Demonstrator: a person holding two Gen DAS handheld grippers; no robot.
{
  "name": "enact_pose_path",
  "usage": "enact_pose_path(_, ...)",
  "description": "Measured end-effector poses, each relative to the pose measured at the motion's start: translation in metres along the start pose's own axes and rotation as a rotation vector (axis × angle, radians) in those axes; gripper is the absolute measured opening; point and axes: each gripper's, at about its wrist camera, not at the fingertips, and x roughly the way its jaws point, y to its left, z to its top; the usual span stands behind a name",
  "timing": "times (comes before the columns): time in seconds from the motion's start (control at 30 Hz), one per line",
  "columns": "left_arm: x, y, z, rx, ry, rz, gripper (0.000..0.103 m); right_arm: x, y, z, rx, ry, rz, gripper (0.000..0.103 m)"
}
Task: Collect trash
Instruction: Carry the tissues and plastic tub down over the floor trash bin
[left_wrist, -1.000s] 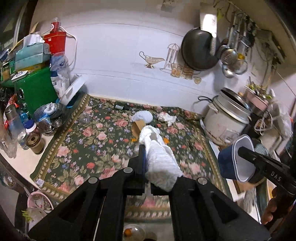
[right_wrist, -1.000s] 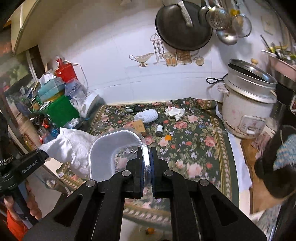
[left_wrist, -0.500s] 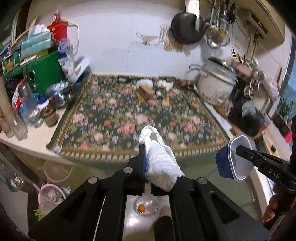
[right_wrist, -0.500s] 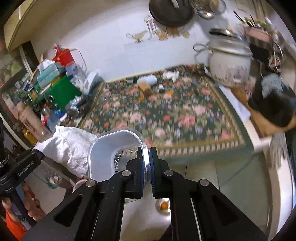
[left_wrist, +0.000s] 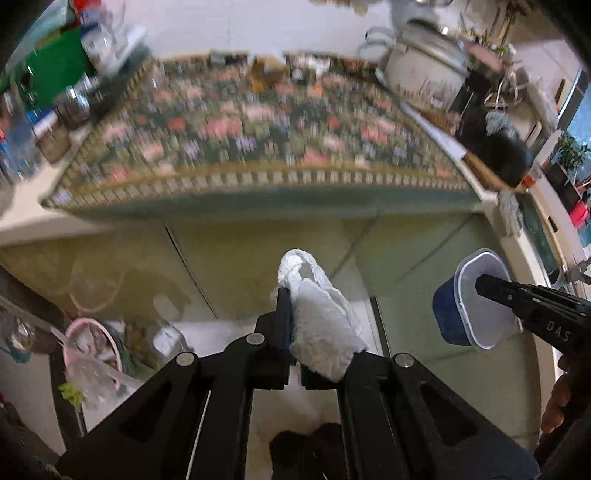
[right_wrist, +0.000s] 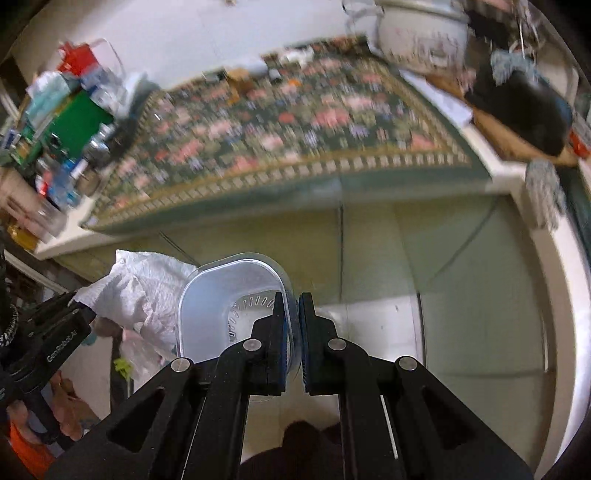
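My left gripper (left_wrist: 293, 321) is shut on a crumpled white paper towel (left_wrist: 321, 325), held in the air in front of the counter's cabinet doors. The same paper towel (right_wrist: 136, 291) and the left gripper (right_wrist: 79, 302) show at the left of the right wrist view. My right gripper (right_wrist: 291, 314) is shut on the rim of a clear plastic tub (right_wrist: 229, 302) with a blue outside. That tub (left_wrist: 469, 299) and the right gripper (left_wrist: 484, 282) appear at the right of the left wrist view. A pink-rimmed bin (left_wrist: 94, 350) lined with a plastic bag stands on the floor at lower left.
The counter with a floral cloth (left_wrist: 258, 136) lies above and beyond both grippers. A white rice cooker (left_wrist: 424, 70) stands at its right end, bottles and a green box (left_wrist: 48, 66) at its left. Pale green cabinet doors (left_wrist: 258, 254) face me. A person's hand (right_wrist: 70, 406) holds the left gripper.
Both grippers have come back off the counter and sunk below its edge, tilting downward. The floral cloth has slid to the top of both views. Both grips are unchanged.
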Motion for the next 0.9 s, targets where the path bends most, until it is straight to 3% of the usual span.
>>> enact_pose_path(0.27,0.11,0.014,-0.045,-0.065,0.108,0.032,0.002,0.104,-0.028,-0.027,0.001,0.141,-0.004,0.006)
enact_pose_path(0.6,0.241,0.046,-0.124,-0.185,0.206,0.09,0.002,0.268,-0.048,-0.068,-0.053,0.272,0.046,0.006)
enact_pose_path(0.73,0.282,0.053,-0.143,-0.194,0.236,0.109,0.002,0.327,-0.052,-0.075,-0.069,0.307,0.053,0.006)
enact_pose_path(0.9,0.323,0.054,-0.157,-0.214,0.271,0.087,0.002,0.37,-0.053,-0.079,-0.081,0.381,0.085,0.009)
